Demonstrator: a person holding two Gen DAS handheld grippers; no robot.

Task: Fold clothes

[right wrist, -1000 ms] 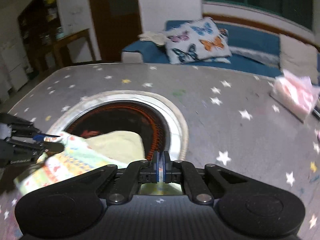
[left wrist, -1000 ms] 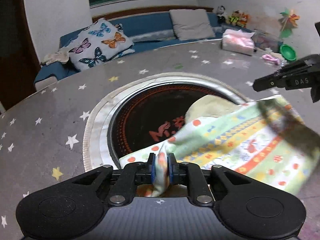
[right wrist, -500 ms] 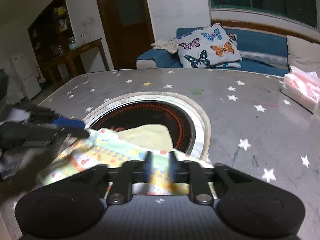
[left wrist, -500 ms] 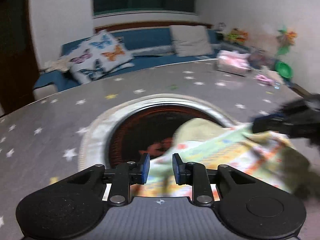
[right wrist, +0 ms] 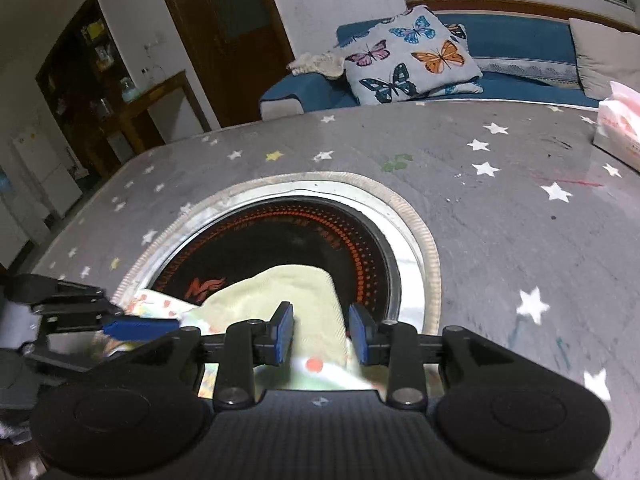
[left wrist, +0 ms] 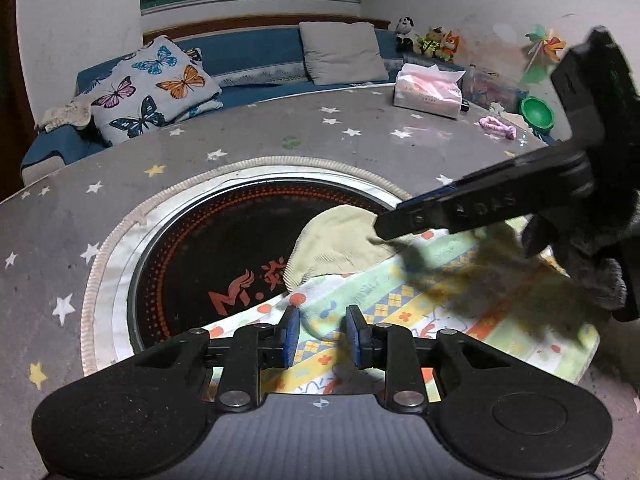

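A small patterned garment [left wrist: 400, 304] with a pale yellow-green ribbed part [left wrist: 340, 244] lies flat on the grey star-print table, partly over the round black cooktop [left wrist: 224, 256]. My left gripper [left wrist: 322, 334] is open just above its near edge and holds nothing. My right gripper [right wrist: 322, 332] is open over the pale part [right wrist: 280, 292], also empty. The right gripper shows in the left wrist view [left wrist: 480, 208] above the garment's far side. The left gripper shows in the right wrist view [right wrist: 136, 326] at the garment's left edge.
The cooktop has a metal rim [left wrist: 100, 264] set into the table [left wrist: 60, 208]. A tissue pack [left wrist: 428, 92], a pink item [left wrist: 498, 126] and a green bowl [left wrist: 538, 112] sit at the far right. A blue sofa with a butterfly cushion [left wrist: 156, 88] stands behind.
Both grippers were shut on the garment's edges and held it up. Both have opened and let go, and the garment now lies flat on the table.
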